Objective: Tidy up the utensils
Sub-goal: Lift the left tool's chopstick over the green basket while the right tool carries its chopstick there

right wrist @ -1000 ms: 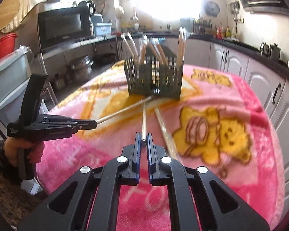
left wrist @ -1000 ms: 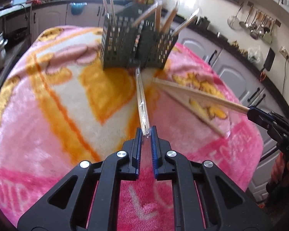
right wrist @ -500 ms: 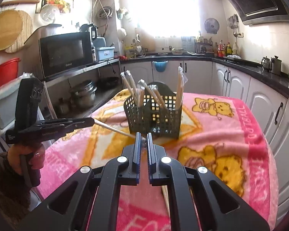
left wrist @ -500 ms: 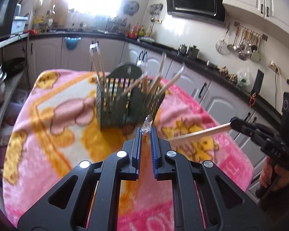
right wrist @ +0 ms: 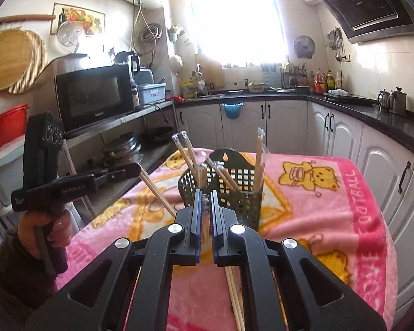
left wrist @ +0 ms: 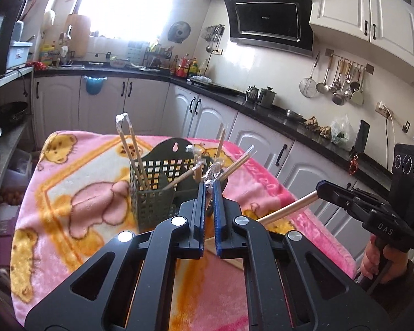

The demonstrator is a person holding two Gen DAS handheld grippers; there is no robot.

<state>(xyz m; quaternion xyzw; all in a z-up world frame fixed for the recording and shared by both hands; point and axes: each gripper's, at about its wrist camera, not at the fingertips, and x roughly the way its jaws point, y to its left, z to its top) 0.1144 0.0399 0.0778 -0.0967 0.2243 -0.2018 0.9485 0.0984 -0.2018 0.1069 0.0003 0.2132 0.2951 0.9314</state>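
1. The left gripper (left wrist: pixel 210 190) is clamped tight on a wrapped pair of chopsticks (right wrist: pixel 155 191), its jaws nearly together with crinkled clear wrapper poking out past the tips; in the right wrist view the pair slopes down from that gripper toward the table.
2. The right gripper (right wrist: pixel 204 196) is likewise closed on a second wrapped pair (left wrist: pixel 285 209), which juts out of its jaws above the table in the left wrist view.
3. A hand (right wrist: pixel 45 227) grips the left tool's handle at the table's edge; another hand (left wrist: pixel 375 259) holds the right tool.
4. Just beyond both sets of fingertips stands the dark green perforated utensil holder (left wrist: pixel 154 190), upright on the table, with several wrapped chopstick pairs (right wrist: pixel 258 160) leaning in its compartments.
5. 1 more wrapped pair (right wrist: pixel 236 300) lies flat on the pink bear-print blanket (right wrist: pixel 331 207) covering the table, under the right gripper.
6. White kitchen cabinets (left wrist: pixel 149 104) and a black countertop line the room behind.
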